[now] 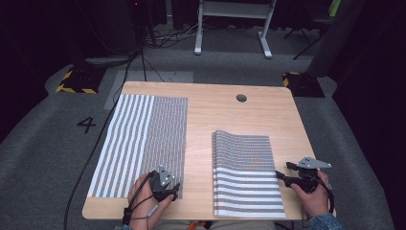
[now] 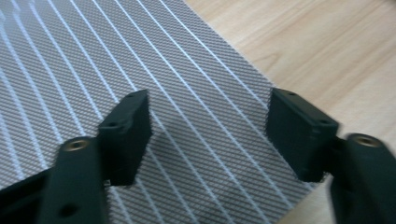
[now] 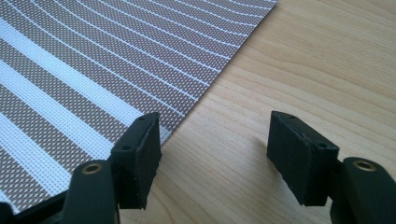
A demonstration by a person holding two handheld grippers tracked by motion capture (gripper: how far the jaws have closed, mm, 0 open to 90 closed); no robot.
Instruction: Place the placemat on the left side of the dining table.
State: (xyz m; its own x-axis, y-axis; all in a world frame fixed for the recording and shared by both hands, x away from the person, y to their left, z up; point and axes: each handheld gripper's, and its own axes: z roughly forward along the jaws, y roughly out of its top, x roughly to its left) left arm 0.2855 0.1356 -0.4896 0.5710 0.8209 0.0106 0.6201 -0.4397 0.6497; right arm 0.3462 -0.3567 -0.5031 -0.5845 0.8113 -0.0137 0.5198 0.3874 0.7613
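Two striped woven mats on the wooden bench (image 1: 210, 115): left mat (image 1: 139, 143) flat, right mat (image 1: 246, 175) lying in stacked layers. Left gripper (image 1: 165, 191) hovers over left mat's near right corner, jaws wide apart, holding nothing. Right gripper (image 1: 282, 176) just beside right mat's right edge, jaws wide apart over bare wood, empty

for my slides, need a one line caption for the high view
Person at a wooden table with open left gripper over a flat striped mat and open right gripper beside a stack of mats.
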